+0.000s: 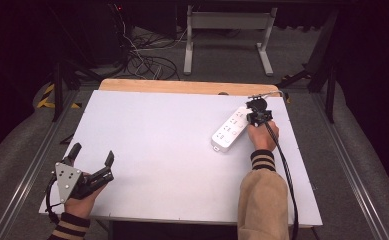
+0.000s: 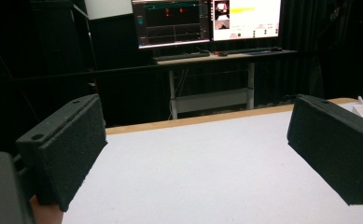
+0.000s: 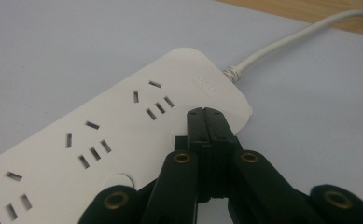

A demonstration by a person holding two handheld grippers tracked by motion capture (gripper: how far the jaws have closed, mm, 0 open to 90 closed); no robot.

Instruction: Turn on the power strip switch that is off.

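While the left gripper (image 1: 93, 156) rests at the near left corner of the table (image 1: 157, 150) with jaws wide apart and nothing between them, the right gripper (image 3: 207, 122) is farther off at the far right. Its jaws are pressed together, with the tips on the strip (image 3: 123, 135) near the cord (image 3: 286, 39) end. The strip looks light, stiff and smooth — it may slide. Better to grip it across its narrow sides.
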